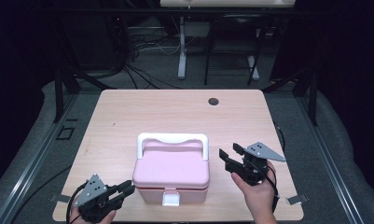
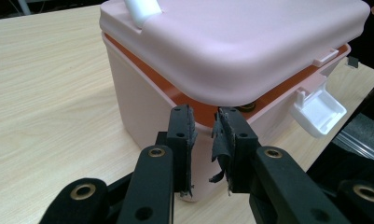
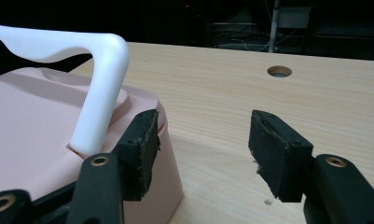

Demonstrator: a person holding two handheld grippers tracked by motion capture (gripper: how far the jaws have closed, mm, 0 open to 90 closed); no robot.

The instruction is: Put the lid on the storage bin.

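A pink lidded box (image 1: 170,175) sits on the pale wooden worktop (image 1: 128,112), near the front edge and about midway across. Its white carrying handle (image 1: 172,139) stands upright over the lid at the box's 12 o'clock side, and a white latch (image 1: 171,199) hangs at its 6 o'clock face. In the left gripper view the latch (image 2: 319,111) hangs open, swung away from the lid, and an orange seam shows between lid and body.

The left hand-held gripper (image 1: 127,187) lies low at about 8 o'clock from the box, its tips pointing toward the box's front left corner. In its own view the jaws stand narrow, only a slim gap between the worn pads (image 2: 188,128), with nothing between them. The tips are right up against the corner of the box (image 2: 231,51), just under the lid's rim; whether they touch it I cannot tell.

The right hand-held gripper (image 1: 230,155) is held at about 3 o'clock from the box, a hand (image 1: 257,193) wrapped around its body, tips pointing toward 11 o'clock. Its jaws stand wide and empty. In the right gripper view one jaw sits just beside the box's rear corner, close to the foot of the handle (image 3: 100,93), while the other is over bare worktop. A round hole (image 1: 213,101) lies in the worktop at 1 o'clock from the box, well apart from it.
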